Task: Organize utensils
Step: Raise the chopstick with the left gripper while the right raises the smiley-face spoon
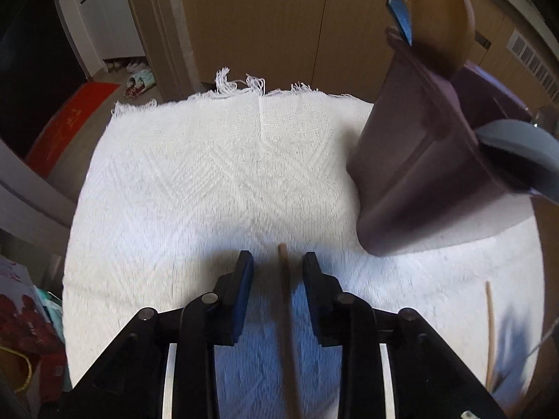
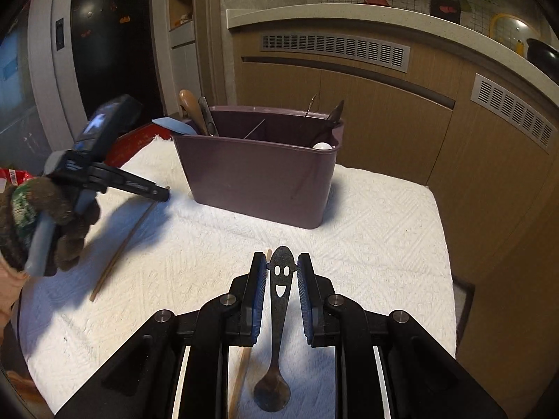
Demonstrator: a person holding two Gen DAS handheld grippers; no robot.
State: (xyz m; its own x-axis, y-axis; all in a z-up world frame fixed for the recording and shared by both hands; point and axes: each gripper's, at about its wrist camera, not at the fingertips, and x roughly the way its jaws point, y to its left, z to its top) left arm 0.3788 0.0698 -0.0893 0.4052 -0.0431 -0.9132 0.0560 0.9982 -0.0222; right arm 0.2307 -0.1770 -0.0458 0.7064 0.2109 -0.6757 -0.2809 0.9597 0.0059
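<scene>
A purple utensil bin [image 2: 258,171] stands on a white towel [image 2: 367,230] and holds a wooden spoon [image 2: 190,104], a blue tool and dark utensils. It also shows in the left wrist view [image 1: 415,160], with the wooden spoon [image 1: 442,14] above it. My left gripper [image 1: 278,262] is open, its jaws on either side of a wooden chopstick [image 1: 287,310] lying on the towel. My right gripper [image 2: 281,263] is open around the handle of a dark metal spoon [image 2: 277,310] with a smiley face cut-out. It lies on the towel, bowl towards the camera.
A second chopstick [image 2: 241,380] lies beside the dark spoon, under my right gripper's left finger; another thin stick [image 1: 491,335] shows at the right of the left wrist view. The left gripper and gloved hand [image 2: 45,223] are at the left. Wooden cabinets [image 2: 401,111] stand behind the table.
</scene>
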